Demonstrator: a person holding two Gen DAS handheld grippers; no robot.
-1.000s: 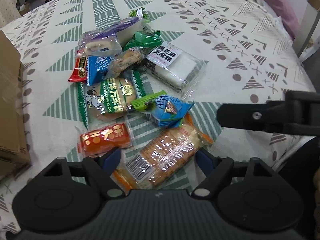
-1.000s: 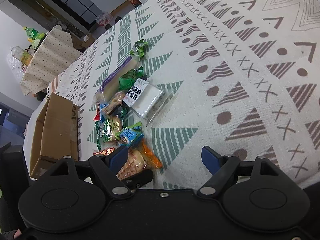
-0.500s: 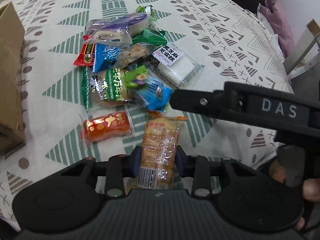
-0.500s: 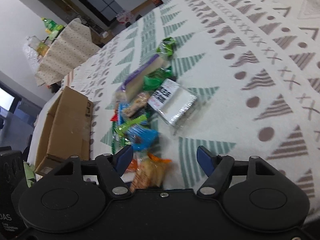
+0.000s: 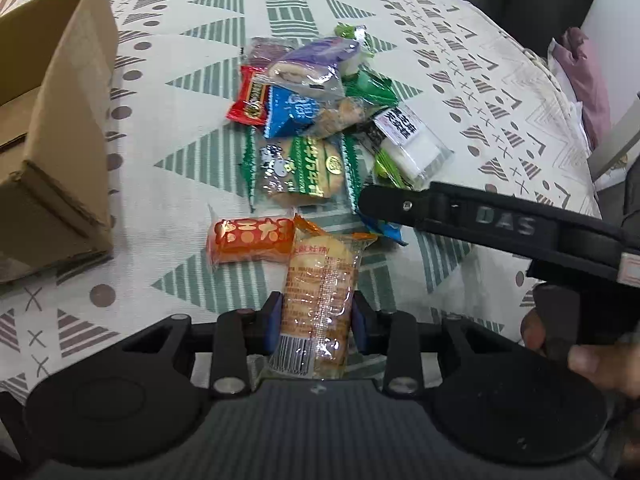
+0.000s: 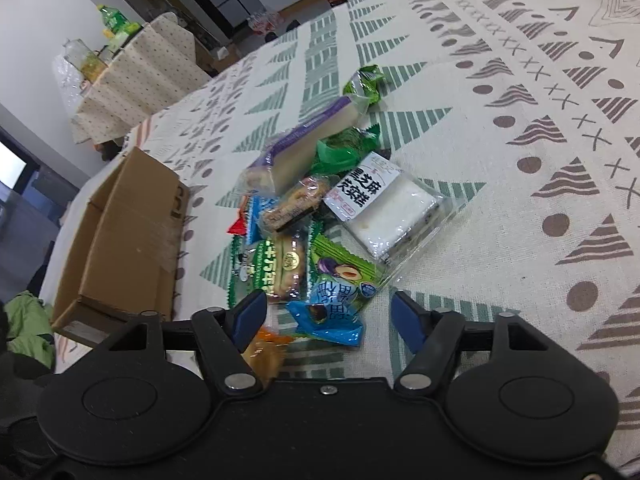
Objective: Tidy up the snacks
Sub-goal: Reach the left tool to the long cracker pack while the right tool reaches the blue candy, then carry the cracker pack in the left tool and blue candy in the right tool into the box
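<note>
Biscuits (image 5: 318, 300) in a clear pack are clamped between the left gripper (image 5: 316, 320) pads, raised above the tablecloth (image 5: 180, 160). Just beyond, an orange packet (image 5: 250, 242) lies flat. The right gripper (image 6: 326, 316) is held wide apart over a blue packet (image 6: 328, 318). Farther on, the snack pile (image 6: 320, 208) is heaped, with a cardboard box (image 6: 124, 236) left of it.
</note>
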